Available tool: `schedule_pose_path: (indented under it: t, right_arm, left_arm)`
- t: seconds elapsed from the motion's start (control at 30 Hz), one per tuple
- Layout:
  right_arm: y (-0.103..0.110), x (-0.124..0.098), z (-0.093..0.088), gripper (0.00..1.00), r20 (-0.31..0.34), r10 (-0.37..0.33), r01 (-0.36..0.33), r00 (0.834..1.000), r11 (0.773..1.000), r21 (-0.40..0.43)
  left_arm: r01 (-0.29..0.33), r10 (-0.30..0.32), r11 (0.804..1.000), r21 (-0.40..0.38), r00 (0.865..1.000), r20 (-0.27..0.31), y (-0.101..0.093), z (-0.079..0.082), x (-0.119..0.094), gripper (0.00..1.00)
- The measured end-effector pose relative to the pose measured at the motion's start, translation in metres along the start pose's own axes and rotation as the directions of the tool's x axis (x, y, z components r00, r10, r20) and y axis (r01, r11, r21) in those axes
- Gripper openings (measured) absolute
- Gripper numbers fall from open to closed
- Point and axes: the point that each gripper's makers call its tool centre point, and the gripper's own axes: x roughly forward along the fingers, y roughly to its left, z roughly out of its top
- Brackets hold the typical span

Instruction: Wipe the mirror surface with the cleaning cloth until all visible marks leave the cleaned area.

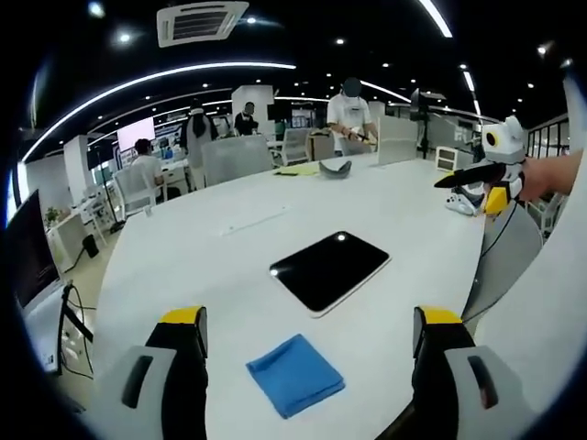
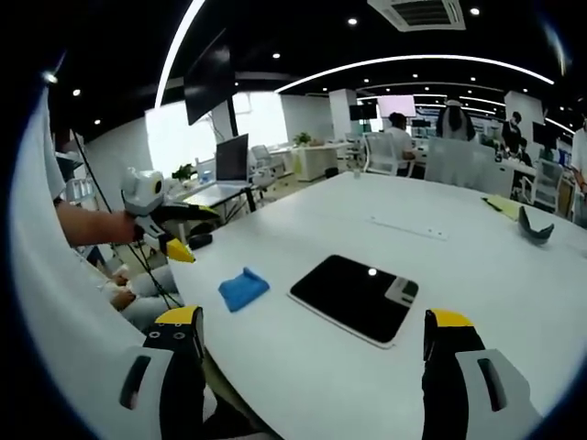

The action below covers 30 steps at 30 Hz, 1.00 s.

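Cloth: the small blue folded cleaning cloth (image 1: 294, 374) lies flat on the white round worktop (image 1: 202, 257), near its edge on the person's side, untouched by either claw.
Mirror: the dark, glossy rectangular mirror with rounded corners and a pale rim (image 1: 329, 270) lies flat beyond the cloth, near it but not touching; ceiling lights reflect in it. Marks on it are too small to tell.
Left claw: the left claw (image 1: 309, 341) hangs above the worktop edge, its yellow-tipped jaws wide apart and empty.
Right claw: the right claw (image 2: 314, 341) is held off to the side, jaws spread and empty; in its view the mirror (image 2: 355, 295) sits ahead and the cloth (image 2: 242, 288) to the left.
Key relation: the cloth lies straight ahead of the left claw, just below and between its jaws, so the left is the nearer one; the mirror's long axis runs diagonally away from it.
Step in hand: judged as the start, cloth not yet picked up, wiping not begun.
Containers: none hold anything here; a grey curved object (image 2: 535, 225) rests on the far worktop.
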Motion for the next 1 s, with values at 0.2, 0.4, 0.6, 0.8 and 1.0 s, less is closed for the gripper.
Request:
schedule_pose_path:
  t: [0.2,0.4,0.6,0.8,1.0]
  right_arm:
    - [0.0,0.0,0.0,1.0,-0.003,-0.005,0.005,1.0,1.0,0.002]
    - [-0.001,0.0,-0.003,1.0,-0.012,-0.012,0.013,1.0,1.0,0.011]
    - [-0.001,0.001,-0.006,1.0,-0.019,-0.018,0.018,1.0,1.0,0.018]
    - [-0.002,0.001,-0.008,0.99,-0.029,-0.023,0.023,0.999,1.0,0.02]
    - [-0.004,0.001,-0.009,0.99,-0.038,-0.027,0.028,0.999,0.999,0.025]
  left_arm:
    - [0.003,-0.003,1.0,0.005,0.999,-0.037,0.003,-0.016,0.009,0.92]
    - [0.01,-0.01,1.0,-0.002,0.997,-0.075,0.006,-0.028,0.013,0.82]
    - [0.019,-0.018,1.0,0.007,0.995,-0.1,0.009,-0.036,0.019,0.8]
    - [0.029,-0.028,1.0,0.01,0.991,-0.127,0.011,-0.046,0.027,0.8]
    - [0.043,-0.039,0.999,0.018,0.988,-0.152,0.01,-0.058,0.035,0.75]
